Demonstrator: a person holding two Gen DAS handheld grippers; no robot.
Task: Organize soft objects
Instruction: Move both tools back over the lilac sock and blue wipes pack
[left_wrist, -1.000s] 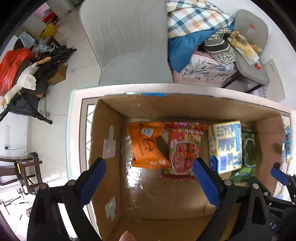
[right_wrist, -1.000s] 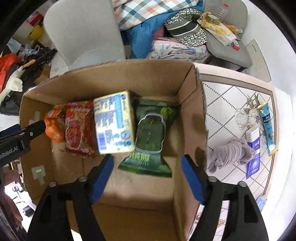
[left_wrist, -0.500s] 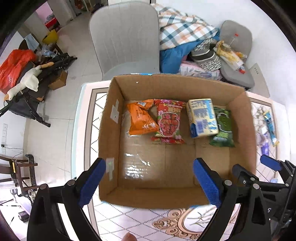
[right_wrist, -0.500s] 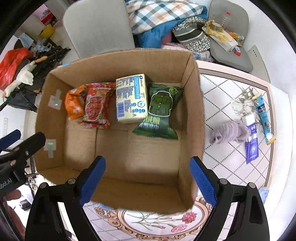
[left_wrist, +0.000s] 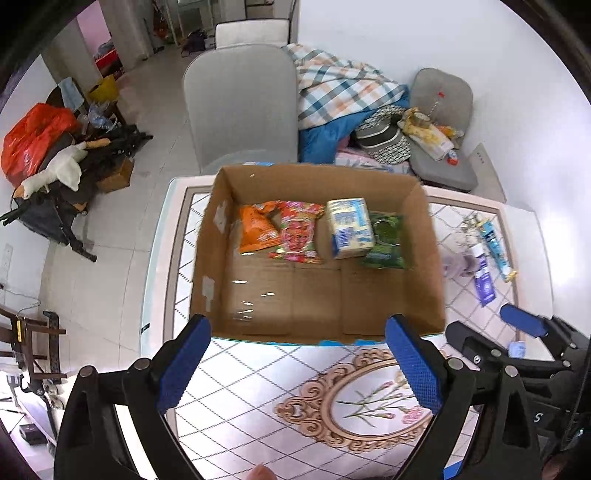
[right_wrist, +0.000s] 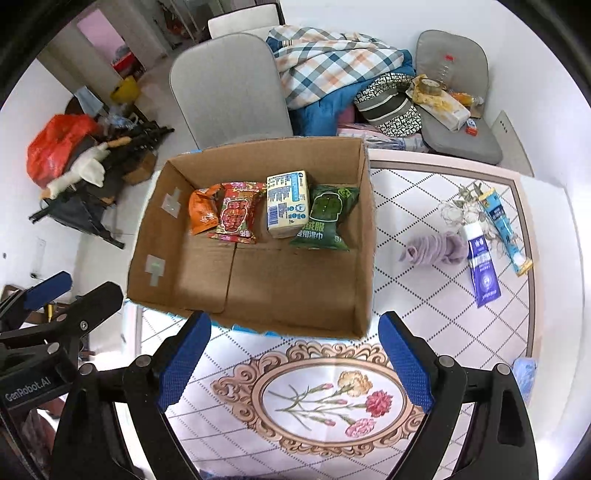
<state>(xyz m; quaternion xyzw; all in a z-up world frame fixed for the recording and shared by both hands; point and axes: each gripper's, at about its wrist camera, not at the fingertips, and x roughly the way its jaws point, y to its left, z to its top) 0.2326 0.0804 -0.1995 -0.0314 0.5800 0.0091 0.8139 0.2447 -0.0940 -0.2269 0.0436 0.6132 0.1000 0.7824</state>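
Note:
An open cardboard box (right_wrist: 207, 280) (left_wrist: 428, 295) stands on the tiled table. Along its far wall lie an orange packet (right_wrist: 201, 216), a red packet (right_wrist: 236, 218), a yellow tissue pack (right_wrist: 287, 203) and a green wipes pack (right_wrist: 328, 218). A crumpled purple cloth (right_wrist: 434, 249) lies on the table right of the box, next to a dark blue tube (right_wrist: 480, 267) and a light blue tube (right_wrist: 504, 230). My left gripper (left_wrist: 299, 365) and right gripper (right_wrist: 295, 362) are both open and empty, held above the table in front of the box.
A grey chair (right_wrist: 229, 88) stands behind the box. A pile of bedding and bags (right_wrist: 332, 66) lies on a second seat at the back right. The table's right edge (right_wrist: 554, 258) is close to the tubes. A small blue item (right_wrist: 524, 373) lies near the right front.
Both grippers have pulled back and up from over the box. The whole box and the table in front of it now show. The packets in the box have not moved.

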